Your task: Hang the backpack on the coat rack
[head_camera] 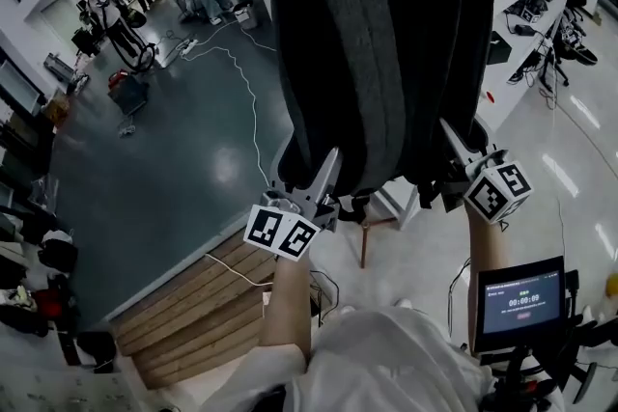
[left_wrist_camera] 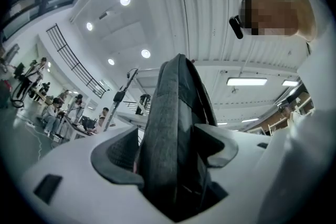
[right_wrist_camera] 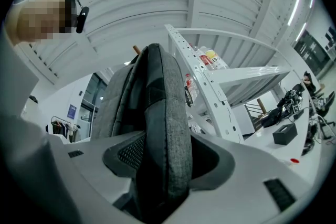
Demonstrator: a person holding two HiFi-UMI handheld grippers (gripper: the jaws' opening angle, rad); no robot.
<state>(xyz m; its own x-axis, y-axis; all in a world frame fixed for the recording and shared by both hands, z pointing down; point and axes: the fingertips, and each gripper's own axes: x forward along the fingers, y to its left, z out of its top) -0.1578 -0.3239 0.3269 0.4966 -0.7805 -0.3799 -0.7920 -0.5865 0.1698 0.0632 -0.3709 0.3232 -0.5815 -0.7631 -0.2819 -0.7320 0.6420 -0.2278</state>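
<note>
Holding the backpack [head_camera: 381, 43] high above both claws, with the left claw [left_wrist_camera: 173, 153] and the right claw [right_wrist_camera: 168, 157] each clamped on its grey fabric, the lift should probably stay level until the top loop clears a peg, though no peg shows clearly. A screen [head_camera: 521, 299] below the right claw shows a timer with digits too small to read, and the labels on the bottles [right_wrist_camera: 207, 59] beyond it are blurred.

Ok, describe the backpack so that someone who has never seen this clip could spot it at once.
Look above the dark floor, at the top centre of the head view. The backpack is the big dark grey fabric bag there, its lower edge clamped by the left gripper and the right gripper. Nothing else nearby is held by both grippers.
</note>
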